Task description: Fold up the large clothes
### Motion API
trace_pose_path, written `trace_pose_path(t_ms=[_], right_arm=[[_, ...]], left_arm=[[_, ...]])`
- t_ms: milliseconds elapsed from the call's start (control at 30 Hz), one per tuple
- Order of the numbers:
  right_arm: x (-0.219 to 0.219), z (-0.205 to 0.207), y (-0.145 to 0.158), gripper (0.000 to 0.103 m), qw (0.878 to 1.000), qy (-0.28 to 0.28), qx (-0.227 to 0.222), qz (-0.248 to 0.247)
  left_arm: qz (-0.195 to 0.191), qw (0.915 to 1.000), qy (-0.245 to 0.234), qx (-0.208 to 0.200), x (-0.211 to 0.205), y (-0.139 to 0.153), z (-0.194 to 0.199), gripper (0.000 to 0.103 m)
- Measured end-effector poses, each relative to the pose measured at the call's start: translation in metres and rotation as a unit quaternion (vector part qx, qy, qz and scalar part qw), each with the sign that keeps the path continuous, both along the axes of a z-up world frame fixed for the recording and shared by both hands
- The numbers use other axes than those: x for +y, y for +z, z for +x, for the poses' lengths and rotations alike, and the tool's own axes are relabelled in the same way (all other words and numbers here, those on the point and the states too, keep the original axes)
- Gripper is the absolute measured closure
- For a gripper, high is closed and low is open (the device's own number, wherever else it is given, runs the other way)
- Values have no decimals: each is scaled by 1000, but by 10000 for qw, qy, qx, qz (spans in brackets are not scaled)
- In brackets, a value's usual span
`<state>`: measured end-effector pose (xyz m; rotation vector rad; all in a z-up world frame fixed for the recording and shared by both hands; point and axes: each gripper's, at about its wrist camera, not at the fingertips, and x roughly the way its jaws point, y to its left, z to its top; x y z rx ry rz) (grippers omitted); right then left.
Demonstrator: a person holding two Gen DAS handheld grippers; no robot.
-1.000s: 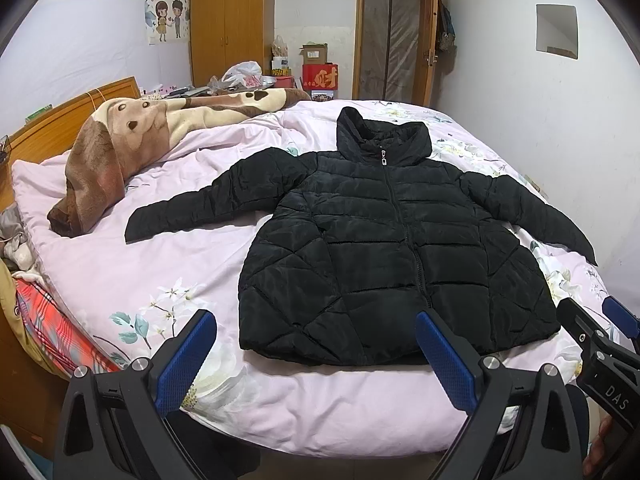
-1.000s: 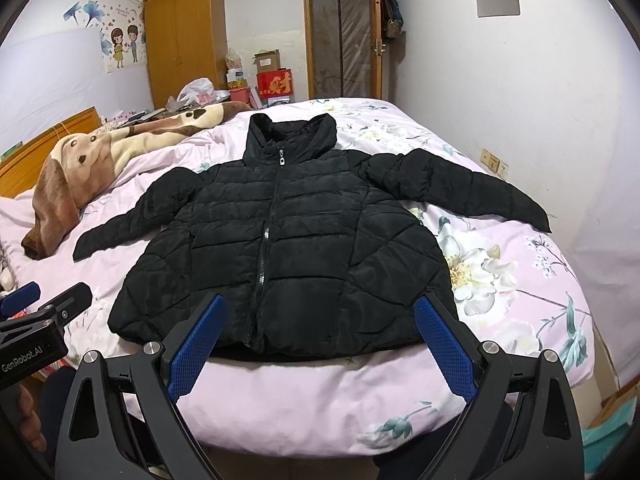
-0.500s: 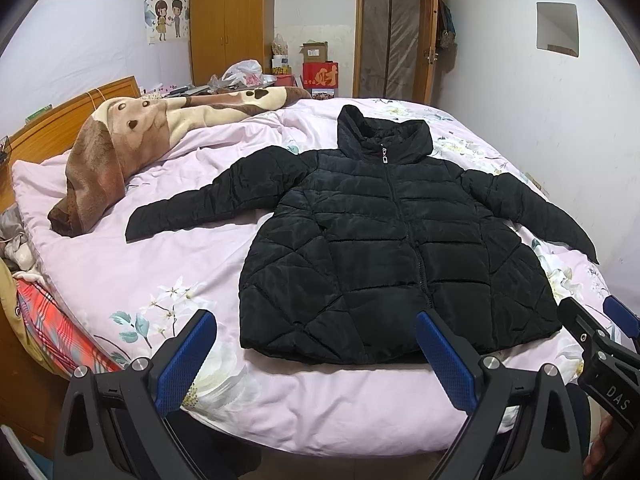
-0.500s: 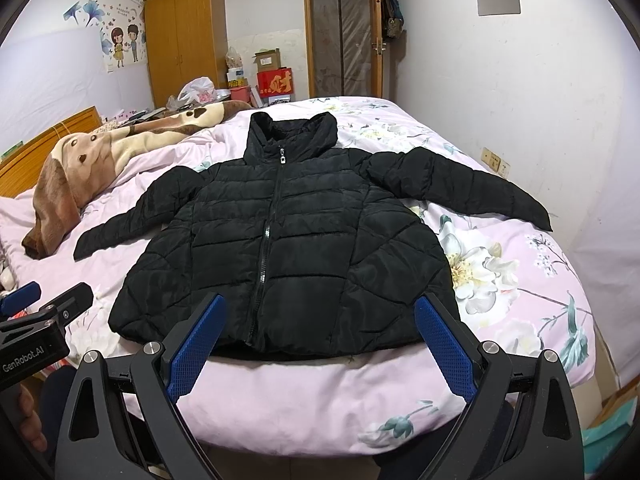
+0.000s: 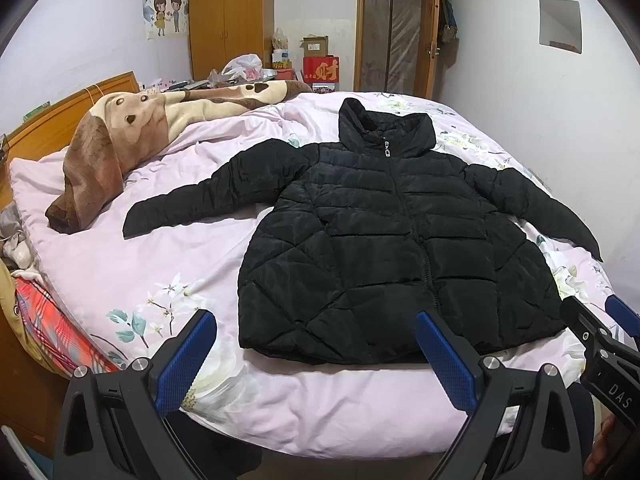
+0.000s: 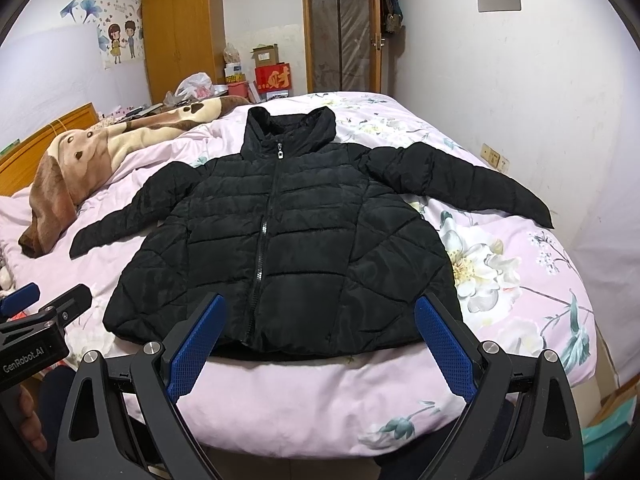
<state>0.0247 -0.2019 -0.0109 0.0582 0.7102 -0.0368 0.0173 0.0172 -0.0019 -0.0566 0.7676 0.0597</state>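
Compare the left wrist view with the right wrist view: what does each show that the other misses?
Only the left wrist view shows the red plaid fabric hanging at the bed's left edge, and the right gripper entering from the right.

Only the right wrist view shows the wall socket beside the bed, and the left gripper entering from the left.

Both show the black puffer jacket lying flat and zipped on the floral bedsheet, sleeves spread, the brown dog-print blanket, the wooden wardrobe, and open blue-padded fingers holding nothing.
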Motion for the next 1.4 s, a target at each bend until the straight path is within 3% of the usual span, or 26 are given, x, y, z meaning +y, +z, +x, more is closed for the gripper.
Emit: trace_pose_path(t_ms=[400, 533, 767, 867, 1000, 1233, 1400], right_arm=[[1, 24, -13, 7, 9998, 9, 206, -38], [7, 44, -15, 7, 9997, 115, 193, 27], [33, 101, -16, 7, 9979, 608, -115, 177], [49, 132, -20, 7, 9961, 839, -167, 234], [71, 166, -26, 7, 9930, 1157, -189, 135], [110, 217, -39, 7, 9880, 1545, 1, 63], [132, 237, -47, 7, 9843, 1762, 42, -17]], left_arm=[[-40, 9997, 68, 248, 9, -19, 29, 2], [-144, 9993, 194, 269, 29, -26, 51, 2], [-423, 9962, 738, 157, 111, -41, 116, 2], [-670, 9925, 975, 299, 157, -56, 151, 2], [-657, 9891, 1255, 396, 205, -75, 188, 2], [-1424, 9687, 1982, 457, 287, -112, 242, 3], [-2661, 9371, 2196, 531, 336, -149, 270, 3]])
